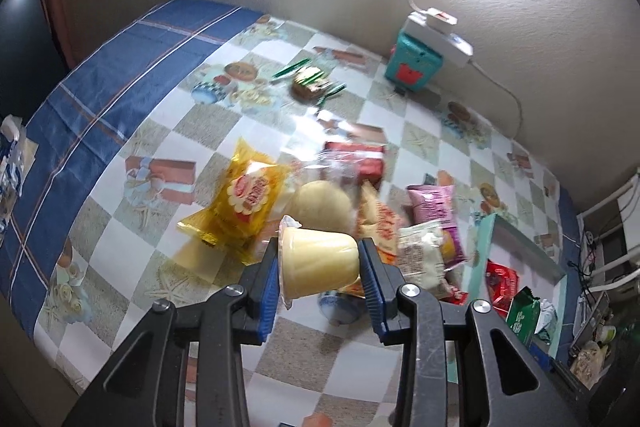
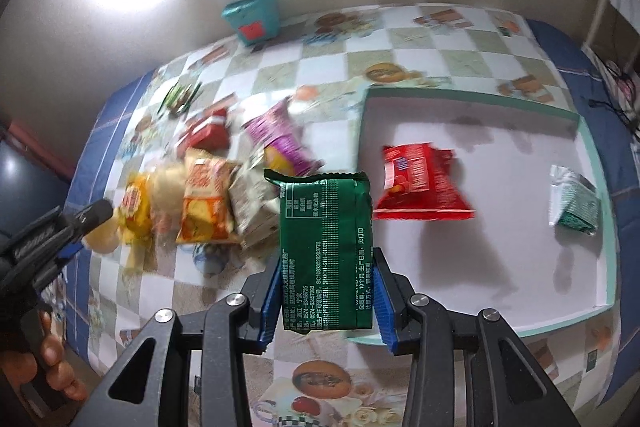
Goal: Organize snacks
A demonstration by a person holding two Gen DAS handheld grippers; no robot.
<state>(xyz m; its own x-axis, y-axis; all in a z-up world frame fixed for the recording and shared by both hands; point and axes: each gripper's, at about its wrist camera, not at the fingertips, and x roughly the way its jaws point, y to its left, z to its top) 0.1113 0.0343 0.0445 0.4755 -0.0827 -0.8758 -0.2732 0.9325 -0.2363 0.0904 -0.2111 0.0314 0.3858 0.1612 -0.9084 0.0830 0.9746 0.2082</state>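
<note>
My left gripper (image 1: 320, 263) is shut on a pale yellow pudding cup (image 1: 318, 261), held above the checkered tablecloth in front of a pile of snack packets (image 1: 256, 199). My right gripper (image 2: 326, 291) is shut on a dark green snack packet (image 2: 326, 255), held upright beside the left edge of a shallow white tray with a mint-green rim (image 2: 588, 147). A red packet (image 2: 420, 183) and a green-and-white packet (image 2: 574, 201) lie in the tray. The left gripper (image 2: 52, 231) shows at the left of the right wrist view, by the pile (image 2: 204, 203).
A teal box (image 1: 414, 65) with a white power strip on top stands against the back wall. A small brown-and-green snack (image 1: 310, 83) lies apart at the back. A pink packet (image 1: 434, 205) and a red packet (image 1: 354, 159) lie behind the pile. The table's blue border (image 1: 92, 115) runs along the left.
</note>
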